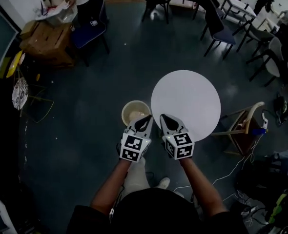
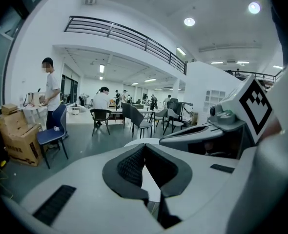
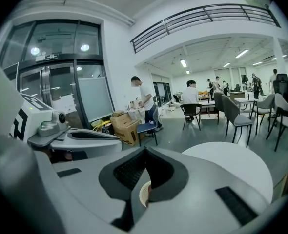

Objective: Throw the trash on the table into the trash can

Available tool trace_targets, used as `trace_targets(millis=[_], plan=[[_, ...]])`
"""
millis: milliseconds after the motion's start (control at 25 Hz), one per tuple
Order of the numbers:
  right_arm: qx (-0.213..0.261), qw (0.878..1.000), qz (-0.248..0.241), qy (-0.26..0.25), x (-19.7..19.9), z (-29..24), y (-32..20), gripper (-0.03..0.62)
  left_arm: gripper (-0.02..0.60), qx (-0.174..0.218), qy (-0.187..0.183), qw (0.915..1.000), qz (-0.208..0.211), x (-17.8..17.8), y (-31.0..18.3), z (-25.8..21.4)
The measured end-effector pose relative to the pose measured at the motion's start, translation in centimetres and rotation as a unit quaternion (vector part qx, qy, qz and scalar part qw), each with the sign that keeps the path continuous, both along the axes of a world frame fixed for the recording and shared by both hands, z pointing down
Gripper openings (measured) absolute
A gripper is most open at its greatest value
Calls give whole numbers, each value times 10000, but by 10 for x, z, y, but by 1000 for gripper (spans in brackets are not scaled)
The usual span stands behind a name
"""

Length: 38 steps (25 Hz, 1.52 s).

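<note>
Bare forearms [image 1: 112,184] carry the two tools side by side. The left gripper [image 1: 145,122] has its jaws pressed together with nothing between them. The right gripper [image 1: 166,119] is likewise closed and empty. Just beyond the left tips, at 12 o'clock, stands the round trash can [image 1: 128,107], something pale inside. The white round table [image 1: 193,94] lies at 1 o'clock, and a cardboard box [image 1: 46,40] sits far off at 10 o'clock.

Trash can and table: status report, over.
Left gripper and right gripper both shut, empty, side by side. Trash can beside the round table, pale trash inside. No trash visible on the tabletop. Nothing in the way.
</note>
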State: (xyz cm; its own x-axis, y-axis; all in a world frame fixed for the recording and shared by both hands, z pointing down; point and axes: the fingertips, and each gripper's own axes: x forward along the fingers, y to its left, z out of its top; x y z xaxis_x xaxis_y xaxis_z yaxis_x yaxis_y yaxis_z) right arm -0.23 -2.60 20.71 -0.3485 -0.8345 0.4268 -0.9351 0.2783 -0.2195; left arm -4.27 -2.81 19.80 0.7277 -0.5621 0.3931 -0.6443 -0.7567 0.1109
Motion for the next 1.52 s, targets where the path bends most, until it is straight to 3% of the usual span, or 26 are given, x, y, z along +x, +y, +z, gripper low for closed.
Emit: trace_targets(millis=[480, 840, 1160, 1520], plan=[[813, 9965, 161, -78, 45, -96, 104, 20, 15, 592, 78, 9982, 107, 46, 104, -87], [1111, 9935, 238, -71, 88, -122, 222, 20, 15, 801, 57, 9965, 225, 86, 224, -105], [1264, 9918, 168, 22, 110, -138, 294, 20, 15, 899, 139, 9958, 55, 98, 293, -118], [1379, 9904, 80, 22, 106, -151, 332, 20, 15, 1003, 357, 9943, -33, 94, 334, -143]])
